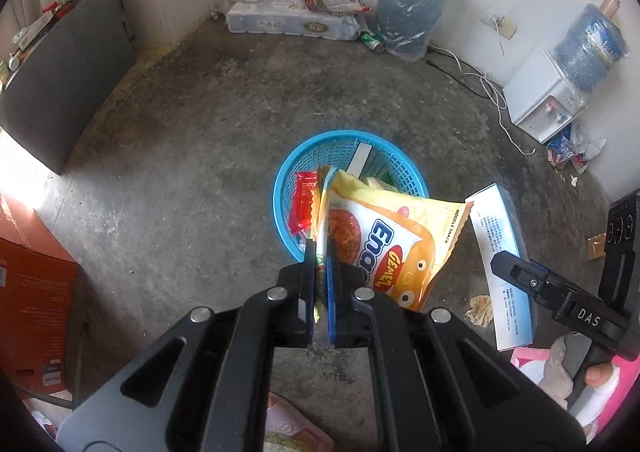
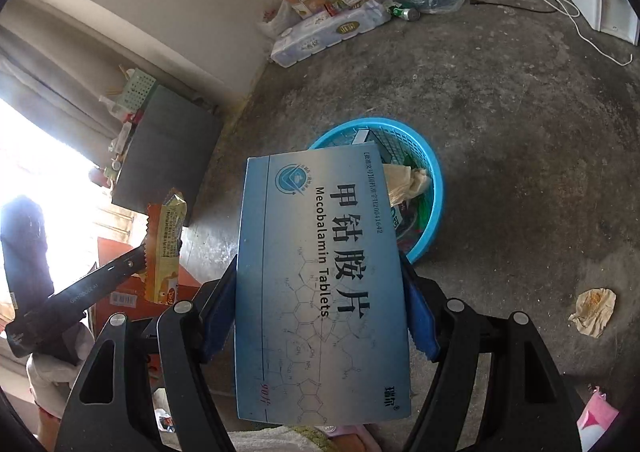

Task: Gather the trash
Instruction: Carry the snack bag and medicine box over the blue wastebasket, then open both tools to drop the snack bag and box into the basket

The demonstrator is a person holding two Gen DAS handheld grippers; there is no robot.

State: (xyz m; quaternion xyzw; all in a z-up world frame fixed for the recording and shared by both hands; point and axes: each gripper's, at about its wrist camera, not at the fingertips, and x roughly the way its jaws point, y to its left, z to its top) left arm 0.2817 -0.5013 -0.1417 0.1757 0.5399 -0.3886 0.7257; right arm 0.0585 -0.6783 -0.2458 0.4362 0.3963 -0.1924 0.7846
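A stained concrete floor (image 1: pixel 180 172) is seen; the blue basket (image 1: pixel 288 180) is half hidden by the noodle packet (image 1: pixel 384 236) clamped in the left tongs (image 1: pixel 320 276) and the tablet box (image 2: pixel 320 284) clamped in the right tongs (image 2: pixel 320 304)

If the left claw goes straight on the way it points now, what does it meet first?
Most likely the blue basket on the floor: the left claw, shut on the noodle snack packet, points down at it. Depth is uncertain.

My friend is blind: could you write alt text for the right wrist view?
The right gripper clamps a blue cardboard Mecobalamin tablet box above a round blue plastic basket of trash on a grey concrete floor.
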